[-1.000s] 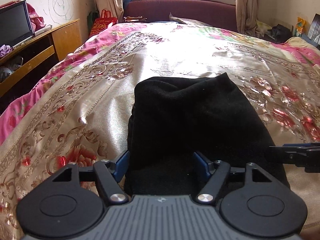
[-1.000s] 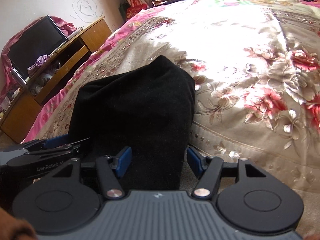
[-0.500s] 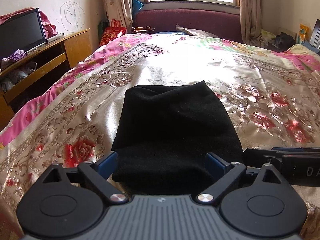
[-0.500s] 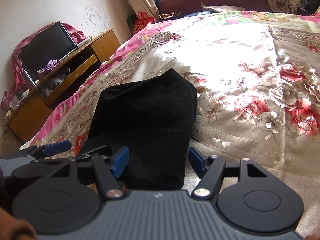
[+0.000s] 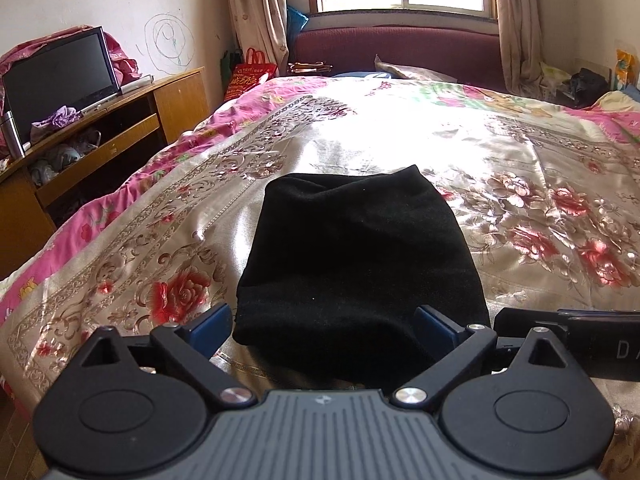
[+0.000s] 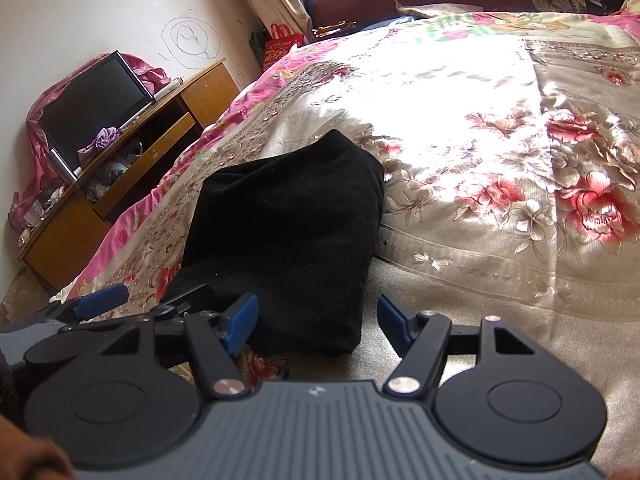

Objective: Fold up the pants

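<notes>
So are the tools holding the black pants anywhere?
No. Both the left tool and right tool are open, and the folded black pants lie free on the bed.

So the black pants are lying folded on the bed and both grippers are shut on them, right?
Not quite. The black pants do lie folded on the bed, but both wrist views show the left gripper and right gripper open, holding nothing.

the pants (image 5: pixel 356 268) are showing plain black. the bedspread (image 5: pixel 520 200) is showing cream satin with red roses and a pink border. the tongs (image 5: pixel 324 326) are showing blue pads (image 5: pixel 210 326) on black frames.
</notes>
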The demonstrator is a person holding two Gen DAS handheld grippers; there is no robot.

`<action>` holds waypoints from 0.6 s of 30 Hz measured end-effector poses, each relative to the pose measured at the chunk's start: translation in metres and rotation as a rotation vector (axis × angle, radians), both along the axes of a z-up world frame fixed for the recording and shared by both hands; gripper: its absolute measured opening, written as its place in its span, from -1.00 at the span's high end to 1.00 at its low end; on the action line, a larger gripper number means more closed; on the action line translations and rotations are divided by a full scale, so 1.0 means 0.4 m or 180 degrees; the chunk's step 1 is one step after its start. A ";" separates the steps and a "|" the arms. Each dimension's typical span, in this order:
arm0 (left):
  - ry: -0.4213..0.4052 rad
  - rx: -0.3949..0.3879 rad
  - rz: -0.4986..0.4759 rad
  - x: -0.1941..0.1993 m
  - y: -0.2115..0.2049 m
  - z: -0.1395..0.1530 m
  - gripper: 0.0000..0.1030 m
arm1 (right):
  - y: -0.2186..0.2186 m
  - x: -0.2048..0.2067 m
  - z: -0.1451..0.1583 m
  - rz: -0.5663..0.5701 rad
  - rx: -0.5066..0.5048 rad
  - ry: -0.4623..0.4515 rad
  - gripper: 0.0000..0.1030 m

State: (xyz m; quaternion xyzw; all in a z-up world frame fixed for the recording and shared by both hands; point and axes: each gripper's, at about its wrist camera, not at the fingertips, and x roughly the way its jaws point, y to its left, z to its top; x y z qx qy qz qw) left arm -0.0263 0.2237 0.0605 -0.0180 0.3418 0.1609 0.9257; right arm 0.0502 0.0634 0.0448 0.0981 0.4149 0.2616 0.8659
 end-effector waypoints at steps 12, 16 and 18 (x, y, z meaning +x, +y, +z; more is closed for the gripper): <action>0.0066 -0.0053 0.0019 0.005 -0.029 -0.010 -1.00 | -0.031 -0.003 -0.007 -0.0064 0.0041 0.0048 -0.31; 0.0093 -0.0024 0.0009 0.008 -0.042 -0.015 -1.00 | -0.045 -0.004 -0.011 -0.0091 0.0041 0.0060 -0.32; 0.0107 -0.0024 -0.0001 0.009 -0.044 -0.017 -1.00 | -0.050 -0.001 -0.015 -0.0100 0.0048 0.0090 -0.32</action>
